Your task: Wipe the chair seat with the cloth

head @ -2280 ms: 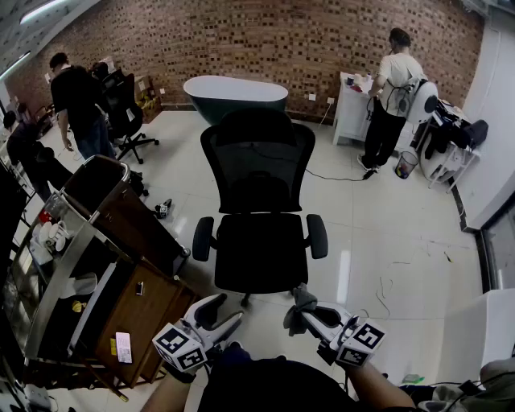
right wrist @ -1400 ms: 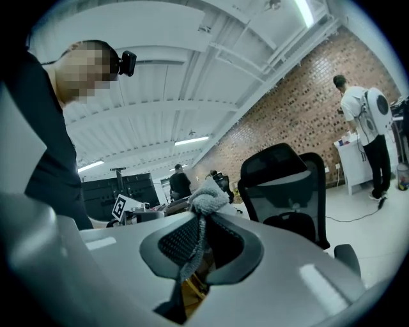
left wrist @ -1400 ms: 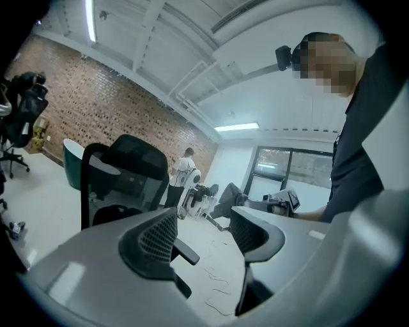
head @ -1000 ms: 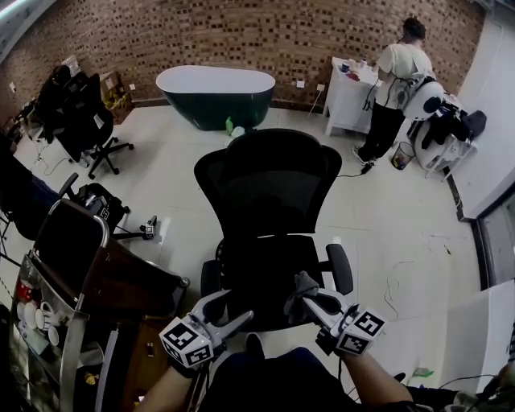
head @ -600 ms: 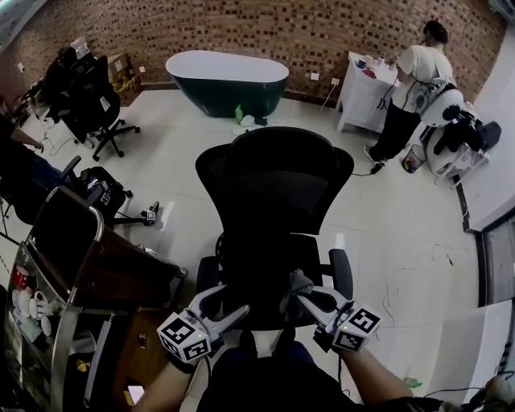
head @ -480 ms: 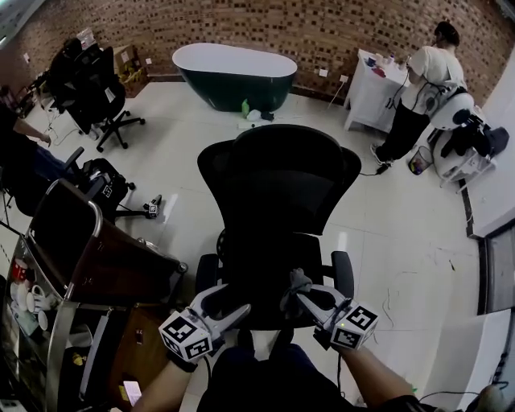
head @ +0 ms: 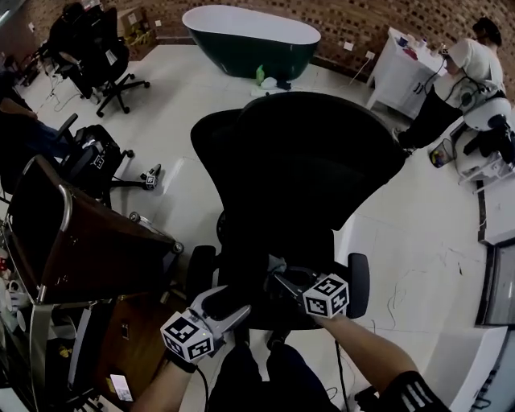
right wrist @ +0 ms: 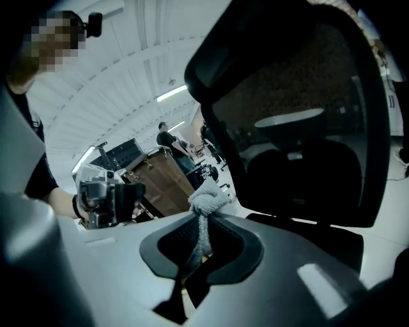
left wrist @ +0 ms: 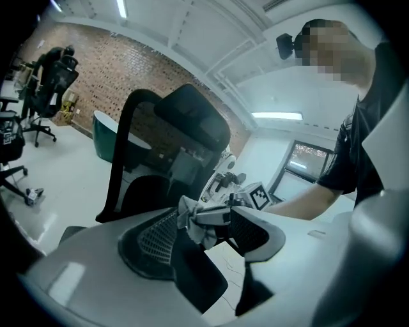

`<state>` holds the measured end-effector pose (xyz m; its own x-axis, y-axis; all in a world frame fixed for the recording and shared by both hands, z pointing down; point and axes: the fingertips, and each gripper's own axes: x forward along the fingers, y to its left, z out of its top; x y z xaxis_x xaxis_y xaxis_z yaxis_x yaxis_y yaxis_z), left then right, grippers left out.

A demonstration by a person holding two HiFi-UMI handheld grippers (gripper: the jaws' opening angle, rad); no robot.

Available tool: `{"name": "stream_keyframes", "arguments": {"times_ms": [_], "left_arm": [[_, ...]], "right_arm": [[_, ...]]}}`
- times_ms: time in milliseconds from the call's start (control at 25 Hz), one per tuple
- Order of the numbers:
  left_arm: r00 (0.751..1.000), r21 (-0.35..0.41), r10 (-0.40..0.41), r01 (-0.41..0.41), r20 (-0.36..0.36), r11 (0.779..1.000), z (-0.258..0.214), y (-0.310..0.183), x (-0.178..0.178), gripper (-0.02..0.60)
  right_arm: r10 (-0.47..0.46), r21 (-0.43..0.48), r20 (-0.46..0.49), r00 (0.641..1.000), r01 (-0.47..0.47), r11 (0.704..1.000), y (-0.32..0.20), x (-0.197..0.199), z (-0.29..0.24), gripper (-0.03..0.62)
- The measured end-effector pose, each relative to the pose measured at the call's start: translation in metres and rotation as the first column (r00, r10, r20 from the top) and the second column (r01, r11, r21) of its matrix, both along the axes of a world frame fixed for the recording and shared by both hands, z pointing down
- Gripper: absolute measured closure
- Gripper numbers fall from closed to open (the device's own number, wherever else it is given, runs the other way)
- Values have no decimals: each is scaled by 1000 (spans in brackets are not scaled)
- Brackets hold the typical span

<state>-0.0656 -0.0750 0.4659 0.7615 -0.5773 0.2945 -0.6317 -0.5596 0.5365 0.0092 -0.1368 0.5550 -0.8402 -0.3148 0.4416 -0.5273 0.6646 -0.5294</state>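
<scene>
The cloth (head: 275,265) sits clamped in right gripper (head: 281,278) over chair seat (head: 240,278); left gripper (head: 232,303) jaws apart, empty. Best to press it flat on the seat — then sweep evenly.

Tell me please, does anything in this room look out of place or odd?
Yes. A dark green bathtub stands by the brick wall, which is odd in a room of office chairs. A green bottle sits on the floor beside it. The cloth is simply bunched in the shut right gripper.
</scene>
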Motion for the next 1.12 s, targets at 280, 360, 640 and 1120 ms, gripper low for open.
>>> {"name": "stream_keyframes", "arguments": {"times_ms": [280, 360, 640, 1120], "left_arm": [[1000, -51, 0, 1, 22, 999, 87, -43, -7, 291], [1000, -55, -8, 10, 26, 998, 106, -55, -13, 291], [999, -68, -22, 24, 28, 997, 144, -73, -19, 291], [1000, -128, -31, 30, -3, 991, 172, -58, -2, 291]], "right_arm": [[-58, -84, -132, 990, 47, 995, -76, -65, 135, 554], [-104, -77, -185, 977, 91, 993, -93, -85, 167, 554], [-157, -68, -342, 926, 142, 988, -130, -121, 255, 554], [-276, -51, -442, 853, 284, 958, -125, -126, 315, 554]]}}
